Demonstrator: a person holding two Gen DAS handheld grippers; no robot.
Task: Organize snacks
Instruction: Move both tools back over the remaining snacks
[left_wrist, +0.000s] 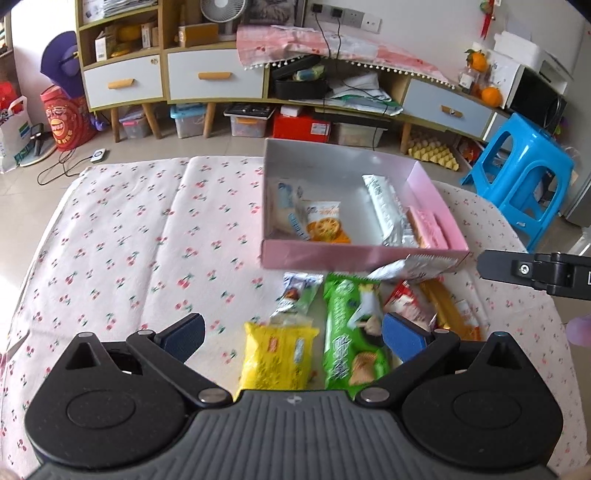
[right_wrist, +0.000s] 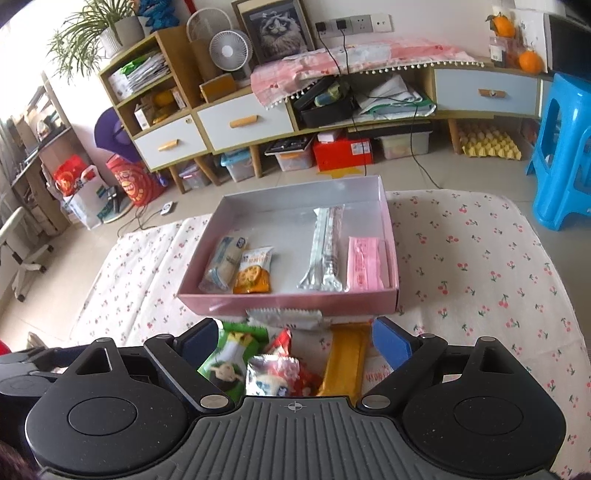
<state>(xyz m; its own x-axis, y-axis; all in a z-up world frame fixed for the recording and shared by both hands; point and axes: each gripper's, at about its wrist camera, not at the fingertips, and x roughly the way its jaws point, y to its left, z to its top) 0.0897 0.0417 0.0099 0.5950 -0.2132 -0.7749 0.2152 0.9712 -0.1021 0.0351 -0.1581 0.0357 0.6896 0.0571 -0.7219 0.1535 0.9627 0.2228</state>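
Left gripper (left_wrist: 293, 338) wide open, empty; right gripper (right_wrist: 295, 341) likewise, above snacks (right_wrist: 280, 365).

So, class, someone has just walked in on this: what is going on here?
A person with a gripper in each hand is sorting snacks into a pink box on a cherry-print cloth. Four packets already lie inside, among them a silver packet and a pink packet. The left gripper and right gripper are both open and empty, above loose snacks like the green packet and yellow packet.
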